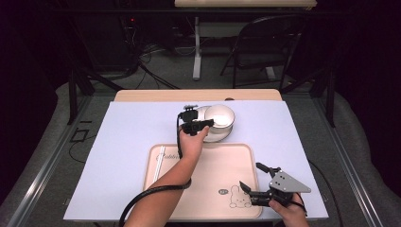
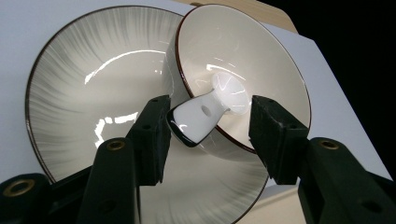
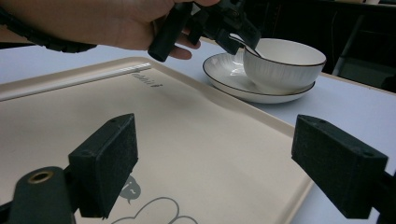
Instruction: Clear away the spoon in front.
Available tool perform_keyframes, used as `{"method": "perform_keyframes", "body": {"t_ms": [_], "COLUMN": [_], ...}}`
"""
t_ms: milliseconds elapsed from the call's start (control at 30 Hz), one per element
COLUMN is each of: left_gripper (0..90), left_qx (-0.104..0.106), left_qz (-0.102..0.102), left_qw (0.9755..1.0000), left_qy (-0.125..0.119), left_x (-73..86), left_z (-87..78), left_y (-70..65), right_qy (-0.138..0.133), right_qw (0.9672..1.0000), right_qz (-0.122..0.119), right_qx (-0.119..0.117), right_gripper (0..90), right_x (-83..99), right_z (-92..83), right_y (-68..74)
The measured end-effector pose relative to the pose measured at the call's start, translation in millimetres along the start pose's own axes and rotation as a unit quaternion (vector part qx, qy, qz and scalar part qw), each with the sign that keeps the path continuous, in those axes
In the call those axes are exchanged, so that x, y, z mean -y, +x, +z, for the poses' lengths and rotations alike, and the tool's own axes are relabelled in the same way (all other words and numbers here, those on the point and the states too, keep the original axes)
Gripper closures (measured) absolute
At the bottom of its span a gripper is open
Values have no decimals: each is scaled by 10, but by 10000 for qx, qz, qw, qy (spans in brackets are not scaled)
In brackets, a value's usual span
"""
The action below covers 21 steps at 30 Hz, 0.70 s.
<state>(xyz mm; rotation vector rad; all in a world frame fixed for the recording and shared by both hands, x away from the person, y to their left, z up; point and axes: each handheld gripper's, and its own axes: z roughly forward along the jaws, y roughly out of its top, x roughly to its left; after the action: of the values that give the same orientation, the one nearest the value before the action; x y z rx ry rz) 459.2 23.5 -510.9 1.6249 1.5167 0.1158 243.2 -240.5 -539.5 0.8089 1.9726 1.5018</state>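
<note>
**Step in hand** — setting a spoon (image 2: 208, 112) into the bowl (image 2: 261, 60); by the look of it the release is done or nearly so.

**Left gripper** (image 2: 208, 128) — fingers (image 2: 152, 135) part-open, standing off both sides of the spoon handle, no pad pressing on it. No grip.

**Spoon** — white ceramic, lying between the fingers; handle end nearest them and leaning over the bowl's near rim, scoop end beyond the fingertips, inside the bowl.

**Bowl** — white, dark rim; beyond the fingertips, sitting on the plate (image 2: 93, 84), toward its far side.

**Plate** — streaked grey, on the table (image 1: 132, 137), under and ahead of the fingers.

**Right gripper** (image 1: 253, 182) — fingers wide, nothing between them; hovering over the tray (image 1: 213, 175), bowl and plate well ahead of the tips.

**Next move, as judged** — left gripper backs straight away from the handle without brushing it — a nudge could tip the spoon off the rim.
</note>
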Motion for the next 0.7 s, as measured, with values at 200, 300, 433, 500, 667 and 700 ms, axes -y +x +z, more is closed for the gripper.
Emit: {"method": "perform_keyframes", "body": {"t_ms": [200,300,433,500,667,700], "left_gripper": [505,531,557,575,622,624], "left_qx": [-80,-82,-51,-56,-144,-169], "left_qz": [-32,-99,-91,-48,0,21], "left_qw": [9999,9999,9998,9999,9998,9997], "left_qy": [-63,-107,-156,-146,-162,-155], "left_x": [46,46,42,25,-44,-61], "left_z": [92,105,81,52,-18,-25], "left_y": [-29,-15,13,25,65,76], "right_qy": [-3,-9,-5,-1,-8,-4], "right_qw": [10000,10000,10000,10000,10000,10000], "right_qz": [22,13,20,40,13,16], "right_qx": [-1,-2,-3,-4,6,9], "right_gripper": [141,141,141,141,141,141], "right_x": [1,0,0,1,-1,0], "right_z": [-1,-3,-8,-6,-5,-4], "right_y": [-2,-3,-6,-5,-3,-2]}}
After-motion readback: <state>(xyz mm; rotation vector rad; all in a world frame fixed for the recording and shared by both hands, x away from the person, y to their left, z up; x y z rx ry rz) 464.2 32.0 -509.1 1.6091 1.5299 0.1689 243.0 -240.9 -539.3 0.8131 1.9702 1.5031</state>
